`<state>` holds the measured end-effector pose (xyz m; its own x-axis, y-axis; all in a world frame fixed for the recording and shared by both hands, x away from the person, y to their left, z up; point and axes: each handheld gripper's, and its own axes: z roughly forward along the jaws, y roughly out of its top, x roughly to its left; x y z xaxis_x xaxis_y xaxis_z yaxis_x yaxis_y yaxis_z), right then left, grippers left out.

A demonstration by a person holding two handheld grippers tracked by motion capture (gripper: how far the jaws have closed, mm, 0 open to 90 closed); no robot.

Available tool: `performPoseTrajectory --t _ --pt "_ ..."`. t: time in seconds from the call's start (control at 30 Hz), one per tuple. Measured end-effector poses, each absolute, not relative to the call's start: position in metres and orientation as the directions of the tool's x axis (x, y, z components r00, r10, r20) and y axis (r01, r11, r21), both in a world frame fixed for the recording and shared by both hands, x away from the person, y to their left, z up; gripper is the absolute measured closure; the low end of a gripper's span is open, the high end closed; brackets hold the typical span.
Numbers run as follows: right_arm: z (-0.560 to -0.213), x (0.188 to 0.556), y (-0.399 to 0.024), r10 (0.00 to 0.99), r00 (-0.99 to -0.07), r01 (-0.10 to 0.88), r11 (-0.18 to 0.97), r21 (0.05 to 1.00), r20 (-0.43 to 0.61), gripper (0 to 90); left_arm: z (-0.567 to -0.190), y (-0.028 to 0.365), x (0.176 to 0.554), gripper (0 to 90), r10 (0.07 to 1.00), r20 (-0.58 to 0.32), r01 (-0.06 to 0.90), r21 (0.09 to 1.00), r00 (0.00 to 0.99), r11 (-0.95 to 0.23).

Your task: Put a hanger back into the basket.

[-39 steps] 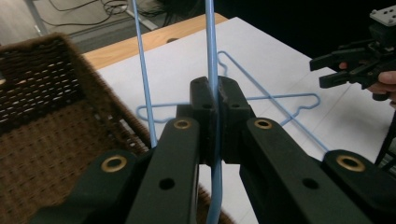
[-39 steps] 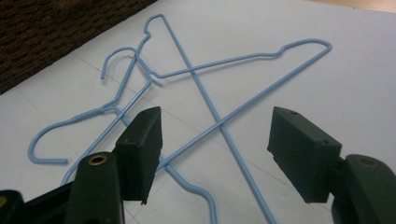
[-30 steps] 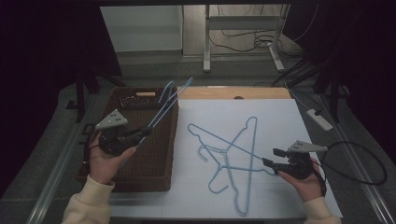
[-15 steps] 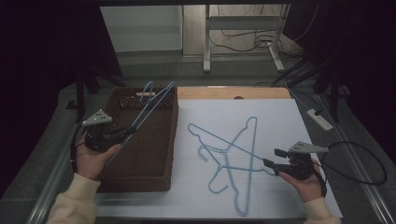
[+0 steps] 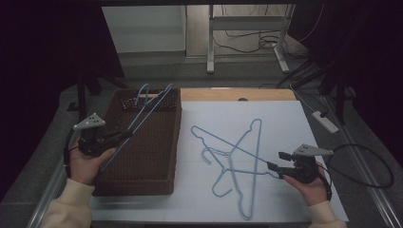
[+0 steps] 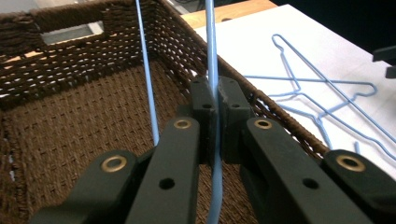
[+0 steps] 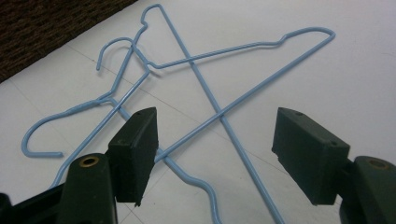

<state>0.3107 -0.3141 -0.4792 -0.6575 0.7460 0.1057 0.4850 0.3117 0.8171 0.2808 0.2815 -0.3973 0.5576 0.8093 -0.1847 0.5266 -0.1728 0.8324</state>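
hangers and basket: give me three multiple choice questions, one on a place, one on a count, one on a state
1. Where is the hanger that the left tool holds?
A. over the brown basket
B. on the floor
C. flat on the white tabletop

2. How many blue hangers lie on the white tabletop?
A. none
B. two
C. five

3. How do the jaws of the right tool stand?
A. open
C. clamped on a hanger
B. shut on nothing

Answers:
1 A: the held hanger slants above the basket, its wire pinched between the left jaws.
2 B: two crossed hangers rest on the tabletop.
3 A: the right jaws stand wide apart just above the crossed wires.
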Motion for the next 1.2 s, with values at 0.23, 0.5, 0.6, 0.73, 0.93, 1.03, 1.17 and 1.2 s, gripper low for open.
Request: performPoseTrajectory --t 0.23,0.5,0.6,0.73,0.93,1.03,1.17,1.2 --pt "-0.479 0.311 -0.314 0.747 -0.656 0.487 0.312 0.816 0.107 31.6 -0.401 0.282 0.279 86.4 0.801 -0.182 0.532 0.825 0.57 -0.191" --pt "-0.48 0.312 -0.314 0.747 -0.656 0.489 0.312 0.814 0.108 31.7 -0.416 0.281 0.291 86.4 0.795 -0.204 0.582 0.784 0.571 -0.217" --pt "-0.48 0.312 -0.314 0.748 -0.655 0.493 0.312 0.812 0.111 31.6 -0.42 0.28 0.294 86.3 0.795 -0.206 0.594 0.772 0.571 -0.227" --pt "-0.48 0.312 -0.314 0.745 -0.658 0.492 0.316 0.812 0.109 31.6 -0.427 0.278 0.302 86.3 0.805 -0.198 0.616 0.749 0.559 -0.244" --pt "-0.48 0.312 -0.315 0.747 -0.655 0.494 0.31 0.812 0.113 31.6 -0.435 0.278 0.31 86.3 0.838 -0.155 0.654 0.703 0.524 -0.279" --pt "-0.48 0.312 -0.315 0.746 -0.657 0.495 0.313 0.811 0.112 31.5 -0.434 0.282 0.311 86.1 0.853 -0.138 0.657 0.702 0.503 -0.274" --pt "-0.481 0.312 -0.314 0.745 -0.657 0.496 0.316 0.809 0.112 31.5 -0.435 0.289 0.313 85.9 0.877 -0.126 0.682 0.683 0.463 -0.262" --pt "-0.481 0.312 -0.314 0.745 -0.658 0.496 0.317 0.809 0.112 31.6 -0.436 0.289 0.313 85.8 0.882 -0.119 0.686 0.678 0.457 -0.264"
